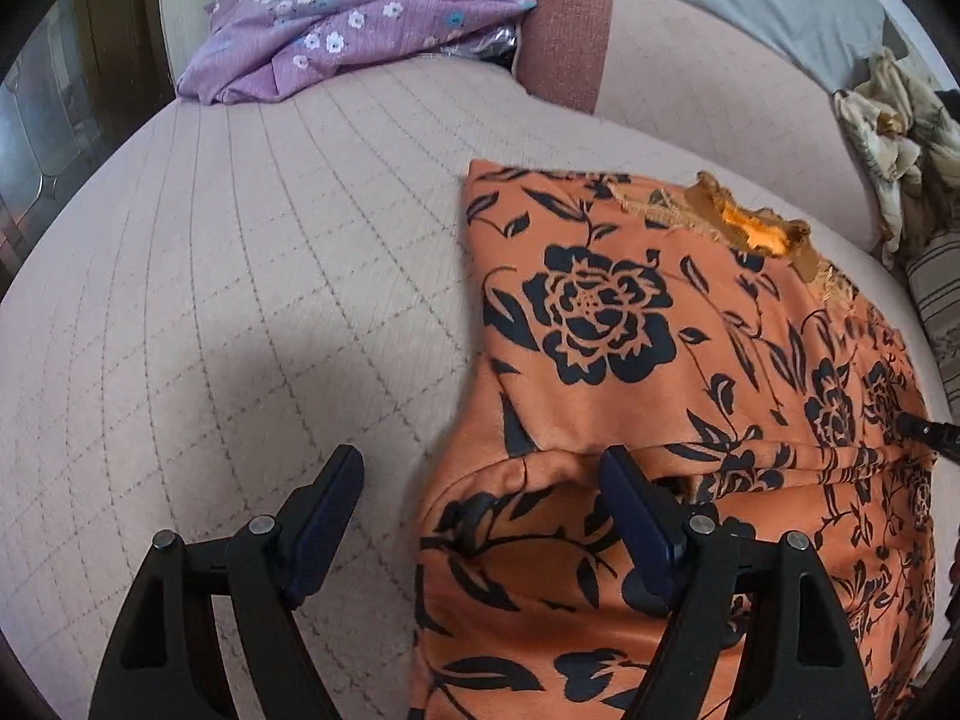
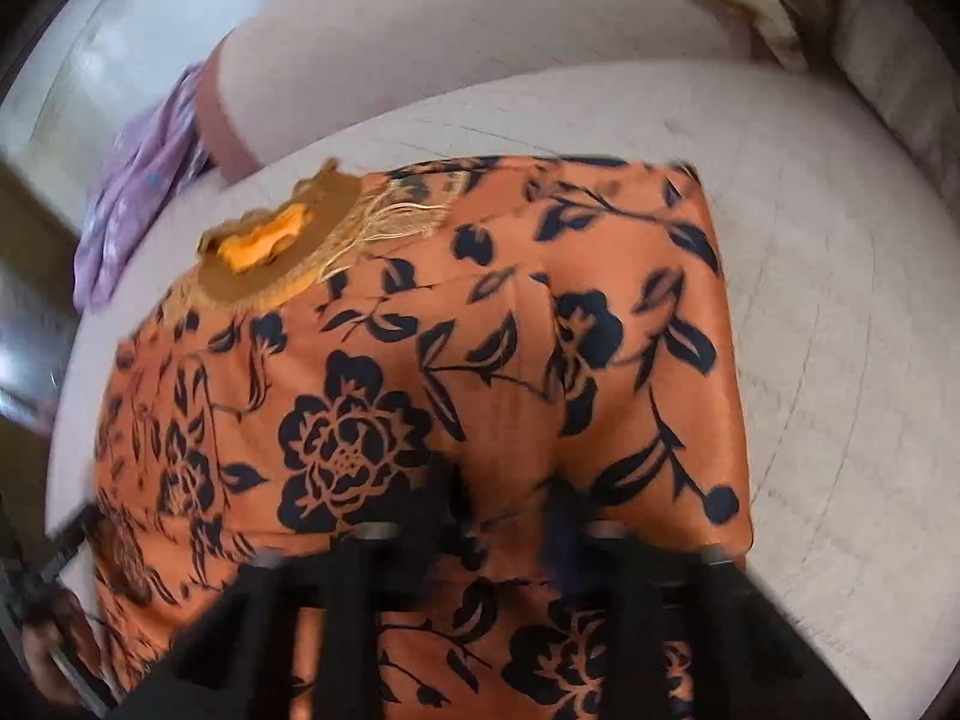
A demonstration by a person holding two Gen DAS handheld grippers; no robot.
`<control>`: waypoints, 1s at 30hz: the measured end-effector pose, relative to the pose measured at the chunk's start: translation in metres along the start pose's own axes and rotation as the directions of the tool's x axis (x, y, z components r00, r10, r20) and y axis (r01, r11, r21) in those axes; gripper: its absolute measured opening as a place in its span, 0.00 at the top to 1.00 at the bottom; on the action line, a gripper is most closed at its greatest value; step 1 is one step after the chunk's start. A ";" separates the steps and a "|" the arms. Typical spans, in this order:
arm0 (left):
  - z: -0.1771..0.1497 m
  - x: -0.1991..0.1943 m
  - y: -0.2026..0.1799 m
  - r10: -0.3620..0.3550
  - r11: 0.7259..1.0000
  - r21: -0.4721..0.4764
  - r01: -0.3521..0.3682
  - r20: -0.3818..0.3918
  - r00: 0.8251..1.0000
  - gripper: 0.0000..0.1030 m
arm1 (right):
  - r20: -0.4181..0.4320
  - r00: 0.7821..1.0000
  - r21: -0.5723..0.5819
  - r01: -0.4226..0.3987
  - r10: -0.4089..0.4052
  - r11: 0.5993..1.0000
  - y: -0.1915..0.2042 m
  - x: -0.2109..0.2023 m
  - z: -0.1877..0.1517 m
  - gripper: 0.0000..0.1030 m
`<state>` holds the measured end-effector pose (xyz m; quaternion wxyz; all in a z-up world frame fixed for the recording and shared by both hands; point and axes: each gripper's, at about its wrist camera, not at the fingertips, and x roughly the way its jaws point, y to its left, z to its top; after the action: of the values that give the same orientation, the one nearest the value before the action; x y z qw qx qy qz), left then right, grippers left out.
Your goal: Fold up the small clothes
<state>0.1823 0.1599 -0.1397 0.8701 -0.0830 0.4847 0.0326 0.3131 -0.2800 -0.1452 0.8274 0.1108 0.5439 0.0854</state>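
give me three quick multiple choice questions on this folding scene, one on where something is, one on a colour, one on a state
1. Where does the purple floral garment lie?
A. at the far end of the quilted surface
B. on the orange garment
C. between the left jaws

2. What colour is the flower print on the orange garment?
A. white
B. black
C. green

3. How do the jaws of the left gripper stand?
A. clamped on cloth
B. wide apart
C. out of view

Answers: 1 A, it sits far back, apart from the orange one. 2 B, dark roses and leaves cover it. 3 B, one jaw is over the bare surface, the other over the orange cloth.
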 end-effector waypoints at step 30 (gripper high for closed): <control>0.016 0.028 -0.027 0.046 0.994 0.101 -0.043 -0.028 0.999 0.01 | 0.302 0.948 0.311 -0.194 0.097 0.930 -0.103 -0.048 0.019 0.25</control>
<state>0.2144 0.1356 -0.1522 0.8648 -0.0291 0.5005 0.0264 0.3140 -0.3931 -0.1234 0.8562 0.3020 0.4176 0.0364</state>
